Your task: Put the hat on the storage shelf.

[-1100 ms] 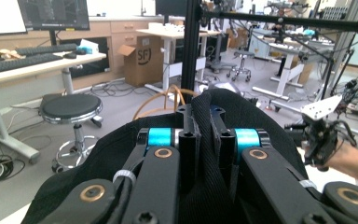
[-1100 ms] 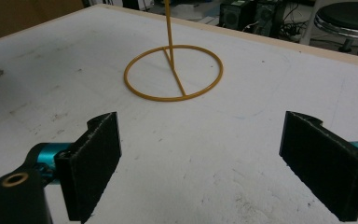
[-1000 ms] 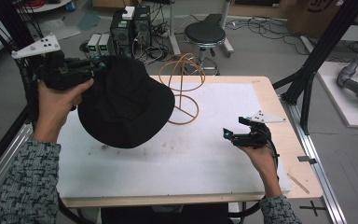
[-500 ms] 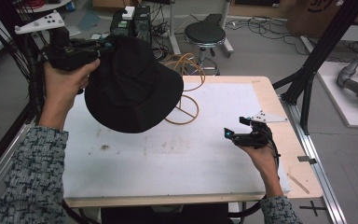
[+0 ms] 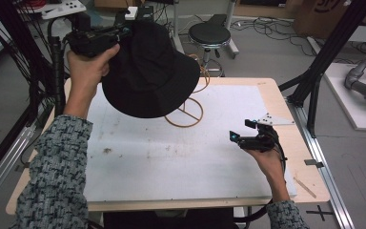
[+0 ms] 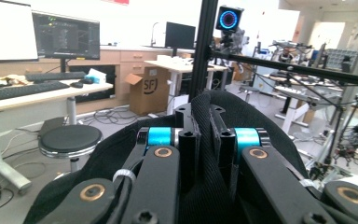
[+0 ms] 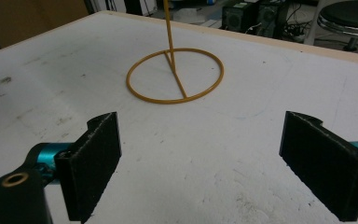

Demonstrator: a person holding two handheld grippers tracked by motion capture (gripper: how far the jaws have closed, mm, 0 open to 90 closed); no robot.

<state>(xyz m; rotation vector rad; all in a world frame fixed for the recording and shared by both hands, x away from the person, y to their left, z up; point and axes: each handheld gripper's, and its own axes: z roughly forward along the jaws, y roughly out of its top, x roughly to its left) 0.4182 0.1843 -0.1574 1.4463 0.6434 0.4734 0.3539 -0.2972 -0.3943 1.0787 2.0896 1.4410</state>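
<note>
We hold a black hat up over the gold stand.

The black hat [image 5: 147, 71] hangs in the air at the upper left of the high view, above the far side of the white table [image 5: 138, 167]. Our left gripper [image 6: 204, 140] has its jaws shut tight on a fold of the brim. We think the hat is soft, floppy and light, so it bends and droops. The brim edge looks like the best place to pinch it. Just under the hat stands the gold wire stand [image 7: 175, 74], with its ring flat on the table and a thin post going up. Our right gripper [image 5: 243, 138] waits low at the right, its jaws wide apart and holding nothing.
</note>
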